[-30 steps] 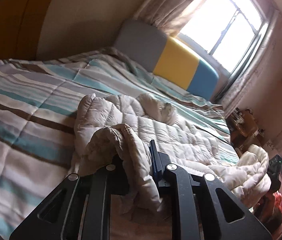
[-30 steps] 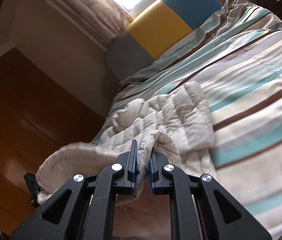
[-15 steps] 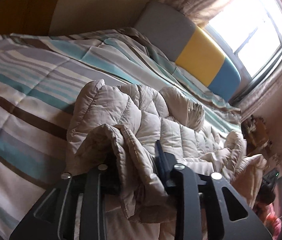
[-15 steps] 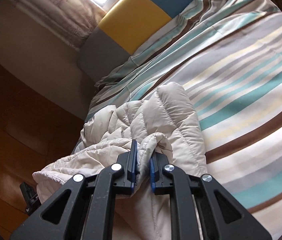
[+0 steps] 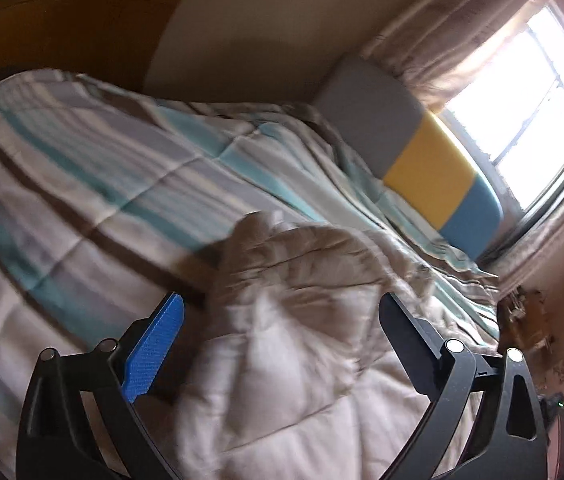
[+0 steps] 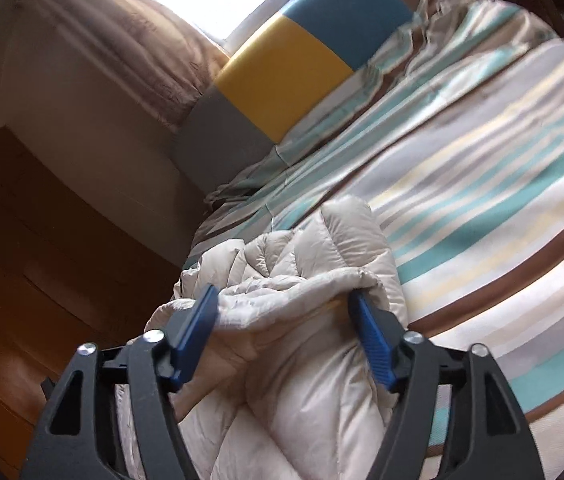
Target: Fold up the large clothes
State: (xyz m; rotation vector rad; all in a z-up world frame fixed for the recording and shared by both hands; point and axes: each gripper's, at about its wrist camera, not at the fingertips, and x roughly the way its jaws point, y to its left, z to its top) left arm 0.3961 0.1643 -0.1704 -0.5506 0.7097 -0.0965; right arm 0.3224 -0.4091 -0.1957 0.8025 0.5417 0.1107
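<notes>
1. Quilted jacket [image 5: 294, 320] [image 6: 322, 280]: cream, puffy, bunched and partly doubled over itself. It lies on the bed near the edge closest to both cameras. In the right wrist view its bulk runs lengthwise away from the camera toward the headboard, with a rounded fold as the farthest part. The left wrist view is blurred, so stitching and edges are unclear there.

2. Left tool [image 5: 282, 308]: jaws spread wide, having just been opening. The jacket sits between them, but the blue pad [image 5: 153, 352] on the left finger stands apart from the cloth. Nothing is gripped.

3. Right tool [image 6: 282, 308]: jaws likewise wide and just opened. A rolled hem of the jacket stretches across the gap. It lies close to both blue pads, but they do not squeeze it.

4. Bed cover [image 5: 101, 200] [image 6: 482, 180]: striped teal, grey, cream and brown, spread beneath the jacket.

5. Headboard [image 5: 422, 148] [image 6: 294, 76]: padded panels in grey, yellow and blue, at the far end of the bed beneath a bright window [image 5: 534, 100].
</notes>
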